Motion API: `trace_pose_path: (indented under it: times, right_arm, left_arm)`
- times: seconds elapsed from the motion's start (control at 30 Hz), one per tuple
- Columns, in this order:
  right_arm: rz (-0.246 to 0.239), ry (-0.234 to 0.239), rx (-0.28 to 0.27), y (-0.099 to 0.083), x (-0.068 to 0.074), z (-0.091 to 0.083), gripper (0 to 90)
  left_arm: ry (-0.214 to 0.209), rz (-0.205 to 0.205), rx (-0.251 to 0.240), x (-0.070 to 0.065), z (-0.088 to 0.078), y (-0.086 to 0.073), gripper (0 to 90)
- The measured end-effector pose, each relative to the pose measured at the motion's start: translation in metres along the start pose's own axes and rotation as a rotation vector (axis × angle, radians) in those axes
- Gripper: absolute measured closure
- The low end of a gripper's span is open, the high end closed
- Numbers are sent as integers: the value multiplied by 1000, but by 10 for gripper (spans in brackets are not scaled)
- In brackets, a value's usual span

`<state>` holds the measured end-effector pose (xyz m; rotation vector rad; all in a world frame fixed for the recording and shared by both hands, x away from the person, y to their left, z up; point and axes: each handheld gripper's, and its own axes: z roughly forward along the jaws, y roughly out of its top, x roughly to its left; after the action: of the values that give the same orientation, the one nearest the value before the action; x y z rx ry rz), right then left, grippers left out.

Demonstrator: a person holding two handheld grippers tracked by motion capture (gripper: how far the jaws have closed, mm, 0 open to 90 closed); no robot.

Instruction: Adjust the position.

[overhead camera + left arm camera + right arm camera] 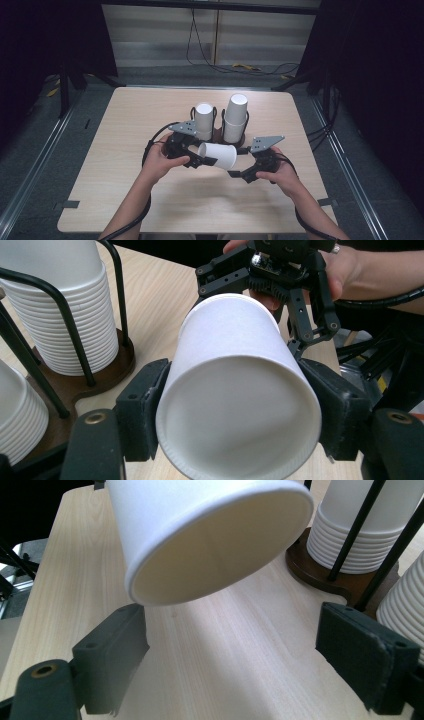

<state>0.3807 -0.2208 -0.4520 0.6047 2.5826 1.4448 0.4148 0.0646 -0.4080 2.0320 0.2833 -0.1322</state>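
- Your left gripper (200, 159) pinches the cup (218, 155) across its base end and holds it above the table (125, 150), near the middle, just in front of the rack (102, 371).
- The cup is plain white; no print, logo or writing shows on it.
- Its long axis lies roughly level, with the open mouth (220, 555) turned toward your right gripper (239, 171) and the base toward your left hand (159, 161).
- Your right gripper's jaws stand spread wide, apart from the cup, with the rim just above and between them.
- Behind the cup the rack's two stacks (235, 117) stand close; toward you the tabletop is bare up to its near edge.
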Motion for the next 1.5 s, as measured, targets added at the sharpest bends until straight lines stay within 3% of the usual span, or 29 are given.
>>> trace_pose_path:
  times: [0.7,1.5]
  right_arm:
    - [-12,8,-39,3,1,-2,127]
    - [-33,28,-34,10,1,4,127]
  left_arm:
    - [-19,-24,7,4,12,-2,321]
    - [-38,-34,0,4,18,1,321]
